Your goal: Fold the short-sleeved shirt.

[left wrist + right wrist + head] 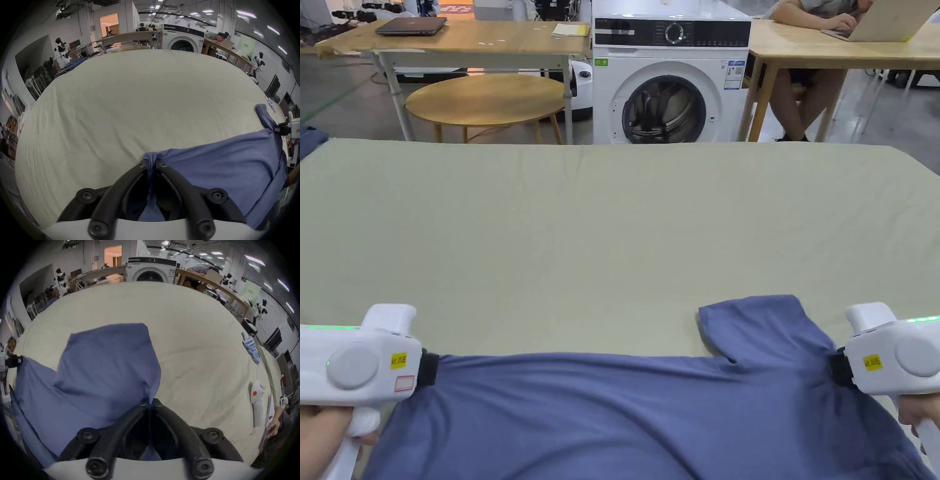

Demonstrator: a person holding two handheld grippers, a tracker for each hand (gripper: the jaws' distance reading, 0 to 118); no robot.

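- The desk [612,219], under a pale green sheet, lies bare and wide beyond the shirt [625,419], right out to its far edge; past that edge stand a washer [669,75], a round table [486,100] and wooden tables.
- In the right claw view a white handheld device [258,404] and a small pile of light-blue rolls [250,348] lie on the sheet near the desk's right edge, well apart from the shirt.
- The shirt is blue and short-sleeved, spread at the near edge of the desk, close to the person. Its far edge runs nearly straight and taut between the two claws (a shallow sag shows in the left claw view).
- One sleeve [759,328] lies flat on the sheet, pointing away from the person, just beside the right claw [839,369].
- The left claw [428,367] is clenched on the shirt's left corner; in its own view both jaws press a bunched fold of blue cloth between them, the tips nearly together.
- The right claw grips the cloth by the sleeve's root; in its own view the jaws are closed tight, the blue fabric pinched at the tips and puckered around them.
- A hand [322,437] holds the left claw's handle at the near left.
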